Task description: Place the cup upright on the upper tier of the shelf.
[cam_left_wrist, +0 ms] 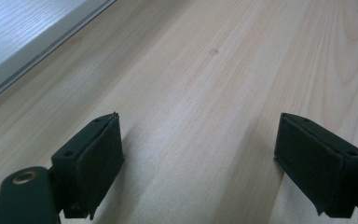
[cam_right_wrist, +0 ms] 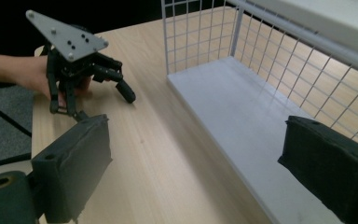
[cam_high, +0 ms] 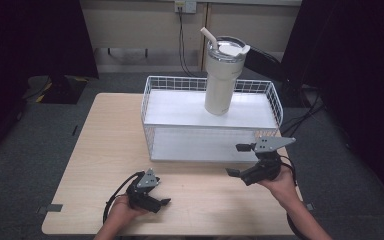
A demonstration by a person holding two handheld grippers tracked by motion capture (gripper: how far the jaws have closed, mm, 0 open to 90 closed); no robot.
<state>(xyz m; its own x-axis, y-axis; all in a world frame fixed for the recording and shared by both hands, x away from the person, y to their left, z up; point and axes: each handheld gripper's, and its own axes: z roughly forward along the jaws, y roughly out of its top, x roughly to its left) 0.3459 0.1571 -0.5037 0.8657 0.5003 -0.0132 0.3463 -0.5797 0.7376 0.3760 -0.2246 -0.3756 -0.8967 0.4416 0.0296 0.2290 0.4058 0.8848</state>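
A cream tumbler (cam_high: 220, 80) with a lid and straw stands upright on the top shelf of a white wire rack (cam_high: 180, 112) at the back of the wooden table (cam_high: 105, 145). My left gripper (cam_high: 161, 195) rests low near the table's front edge, open, with bare wood between its jaws (cam_left_wrist: 200, 158). In front of the rack's right end, my right gripper (cam_high: 235, 160) is open and holds nothing. Its own view looks along the rack's lower shelf (cam_right_wrist: 233, 107), with the jaws wide apart (cam_right_wrist: 196, 172). The left gripper (cam_right_wrist: 101, 103) appears farther off in that view, held by a hand.
The rack's mesh end wall (cam_right_wrist: 200, 37) rises beside the lower shelf, and the shelf's front edge (cam_left_wrist: 18, 42) crosses the left gripper view's top left corner. Dark curtains and cables lie beyond the table. Grey carpet surrounds it.
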